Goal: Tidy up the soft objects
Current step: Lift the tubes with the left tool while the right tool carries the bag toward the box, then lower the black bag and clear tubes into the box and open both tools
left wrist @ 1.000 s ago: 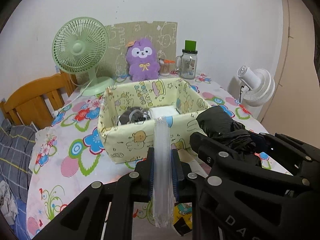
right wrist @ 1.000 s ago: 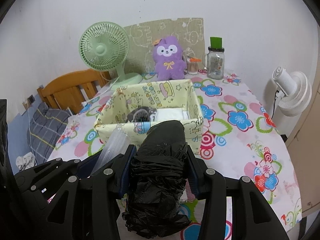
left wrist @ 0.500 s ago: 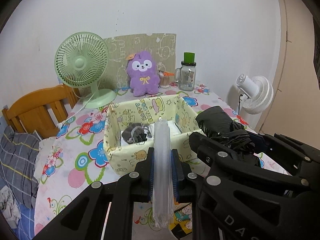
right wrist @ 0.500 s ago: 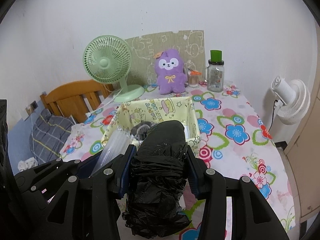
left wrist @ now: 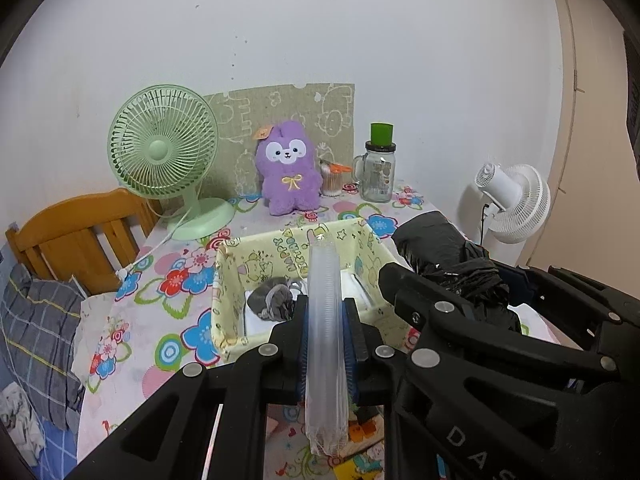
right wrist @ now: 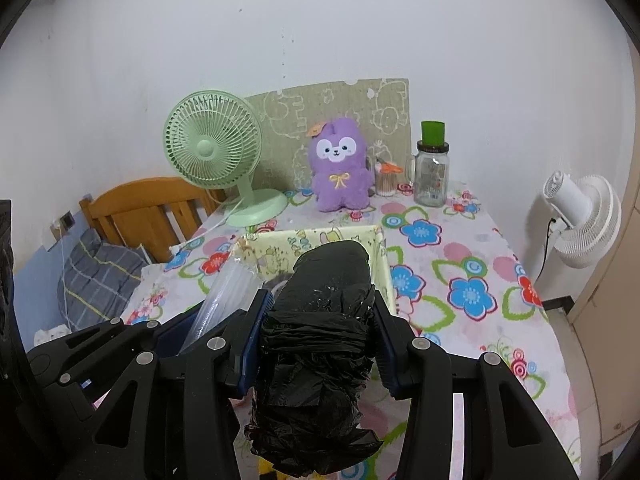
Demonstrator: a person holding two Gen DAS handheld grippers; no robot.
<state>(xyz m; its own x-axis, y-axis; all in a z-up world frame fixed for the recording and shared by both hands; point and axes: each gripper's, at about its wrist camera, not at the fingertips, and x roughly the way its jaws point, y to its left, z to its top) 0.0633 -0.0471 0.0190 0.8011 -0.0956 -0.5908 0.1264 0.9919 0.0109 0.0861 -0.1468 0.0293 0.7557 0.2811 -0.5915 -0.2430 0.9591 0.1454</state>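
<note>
My left gripper (left wrist: 326, 326) is shut on a long clear plastic sleeve of stacked bags (left wrist: 325, 320), which sticks out forward over the yellow fabric box (left wrist: 232, 300). My right gripper (right wrist: 316, 322) is shut on a roll of black plastic bags (right wrist: 324, 312), seen beside the left one as a black roll (left wrist: 444, 248). The yellow box (right wrist: 380, 264) lies below and ahead of both grippers. Inside it sit a grey bundle (left wrist: 272, 300) and a white item. The clear sleeve (right wrist: 224, 296) shows left of the right gripper.
A green desk fan (left wrist: 164, 148), a purple plush toy (left wrist: 288, 168), a glass jar with a green lid (left wrist: 378, 168) and a small cup stand at the table's back. A white fan (left wrist: 516, 200) is off the right edge; a wooden chair (left wrist: 76, 232) stands left.
Both grippers have risen together with their loads. The box and table now sit lower and look smaller in both views. Neither grip has changed.
</note>
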